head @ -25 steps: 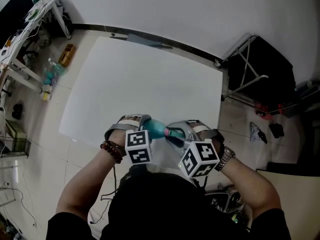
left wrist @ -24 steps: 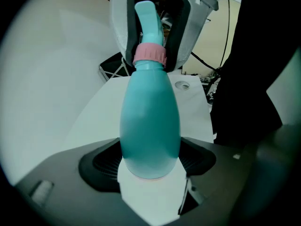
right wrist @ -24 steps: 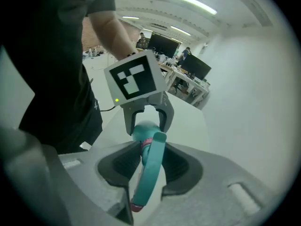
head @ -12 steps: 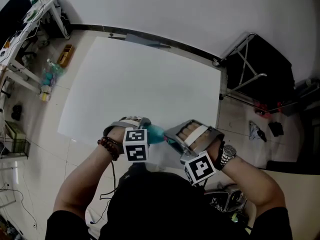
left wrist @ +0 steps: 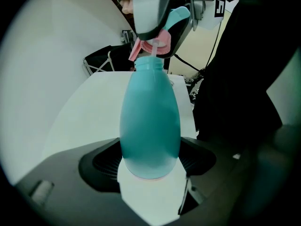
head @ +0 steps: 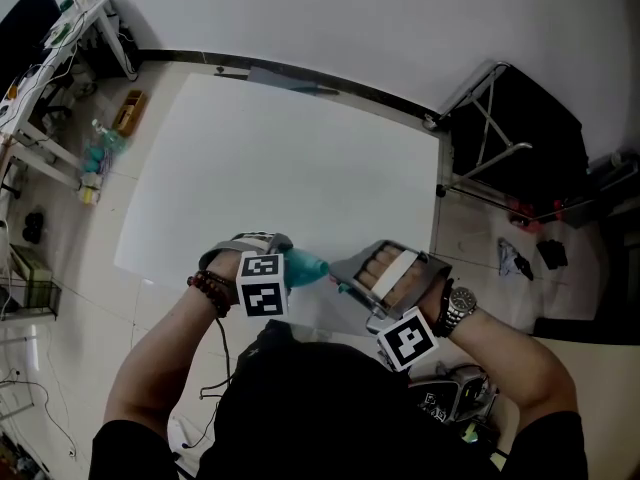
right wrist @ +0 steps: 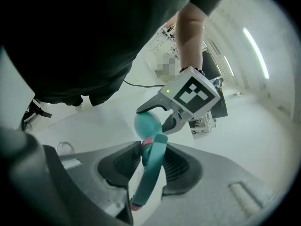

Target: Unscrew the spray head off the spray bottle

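A teal spray bottle (head: 305, 266) is held level between the two grippers, above the near edge of the white table (head: 290, 173). My left gripper (left wrist: 151, 166) is shut on the bottle's body (left wrist: 150, 121), near its base. The spray head (right wrist: 149, 171), teal with a pink collar (left wrist: 156, 46), sits in my right gripper (right wrist: 149, 166), whose jaws are shut on it. In the left gripper view a thin tube shows between the bottle's neck and the pink collar. In the head view my left gripper (head: 283, 267) and my right gripper (head: 345, 280) face each other.
A black folding stand (head: 510, 133) is to the right of the table. A cluttered rack (head: 55, 38) and small items on the floor (head: 100, 153) lie at the left. The person's dark torso fills the near foreground.
My right gripper has rolled on the spray head, so its marker cube has swung down toward the person. The left gripper and bottle have shifted slightly left.
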{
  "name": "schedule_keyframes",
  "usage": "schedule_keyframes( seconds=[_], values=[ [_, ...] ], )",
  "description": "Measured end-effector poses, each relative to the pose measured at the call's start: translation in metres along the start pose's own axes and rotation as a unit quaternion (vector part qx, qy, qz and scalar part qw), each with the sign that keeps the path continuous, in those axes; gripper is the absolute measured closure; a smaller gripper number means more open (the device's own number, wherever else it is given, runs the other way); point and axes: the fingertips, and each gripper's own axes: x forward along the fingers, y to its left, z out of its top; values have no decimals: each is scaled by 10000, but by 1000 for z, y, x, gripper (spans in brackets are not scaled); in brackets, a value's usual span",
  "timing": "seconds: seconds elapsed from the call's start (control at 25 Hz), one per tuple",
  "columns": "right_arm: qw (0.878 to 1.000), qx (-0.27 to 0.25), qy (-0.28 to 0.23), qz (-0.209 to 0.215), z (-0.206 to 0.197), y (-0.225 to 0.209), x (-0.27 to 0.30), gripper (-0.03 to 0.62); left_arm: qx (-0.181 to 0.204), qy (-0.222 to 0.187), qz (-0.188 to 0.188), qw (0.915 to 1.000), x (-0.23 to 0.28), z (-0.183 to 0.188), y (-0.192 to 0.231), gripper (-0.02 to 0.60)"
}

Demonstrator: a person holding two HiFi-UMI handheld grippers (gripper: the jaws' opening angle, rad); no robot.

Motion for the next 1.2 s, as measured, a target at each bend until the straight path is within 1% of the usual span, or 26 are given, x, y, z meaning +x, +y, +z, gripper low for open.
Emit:
schedule_keyframes(
  seconds=[0.24, 0.56, 0.88, 1.2],
  values=[
    [9999, 72, 136, -5, -10, 1, -9, 473, -96, 106, 151, 9998, 1, -13, 6, 178],
    [9986, 477, 152, -162, -22, -6, -26, 473, -347, 170, 435, 9983, -2, -32, 16, 178],
    [9966, 738, 181, -331, -29, -9, -46, 472, -594, 254, 730, 9952, -6, -56, 25, 176],
    [9947, 954, 127, -374, -32, -6, -58, 471, -878, 329, 892, 9916, -8, -74, 35, 176]
  ],
)
